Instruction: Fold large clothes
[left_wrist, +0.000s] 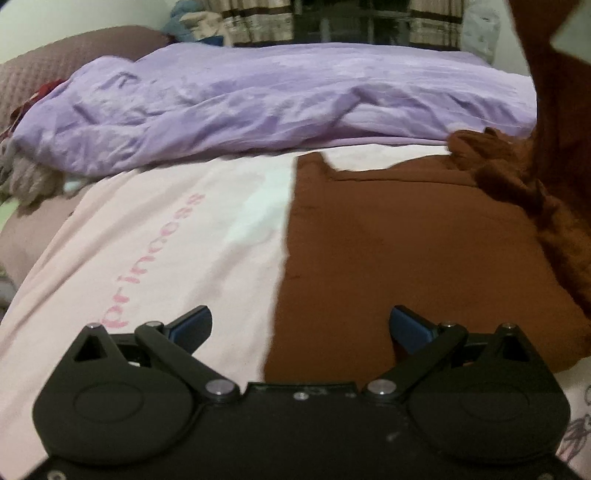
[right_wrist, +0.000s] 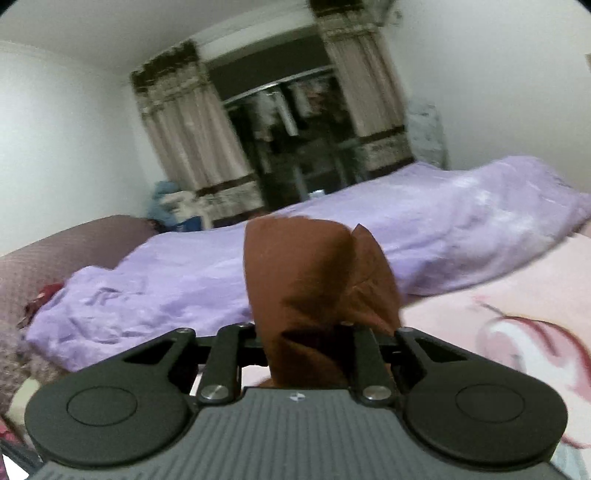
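On the left of the left wrist view, the pink sheet (left_wrist: 155, 236) of the bed lies bare, printed with a word in darker pink. The brown garment (left_wrist: 399, 258) begins at mid-frame and spreads to the right, flat on the sheet, its straight left edge running away from the camera toward the purple quilt (left_wrist: 258, 103). That edge gives the garment's long axis, as far as I can judge: near to far, not side to side.

The left claw (left_wrist: 301, 325) hangs over that edge with its jaws wide apart and nothing between them; the blue pads (left_wrist: 195, 321) touch no cloth. The garment lies directly ahead of it and below, the seam almost under its middle.

Further right, the cloth bunches into a rumpled ridge and climbs up out of the frame's right corner. The right wrist view shows why: the right claw (right_wrist: 306, 343) is closed down on a fold of the brown garment (right_wrist: 317, 280), which stands up between its fingers and hides the tips. It is raised off the bed and looks nearly level across the quilt.

The fold, I judge, turns on carrying that lifted right side leftward over the flat half toward the straight edge, so the right claw has the working grip and the left is nearer the landing line.

Counted: one brown garment, one purple quilt, one pink sheet, two claws.
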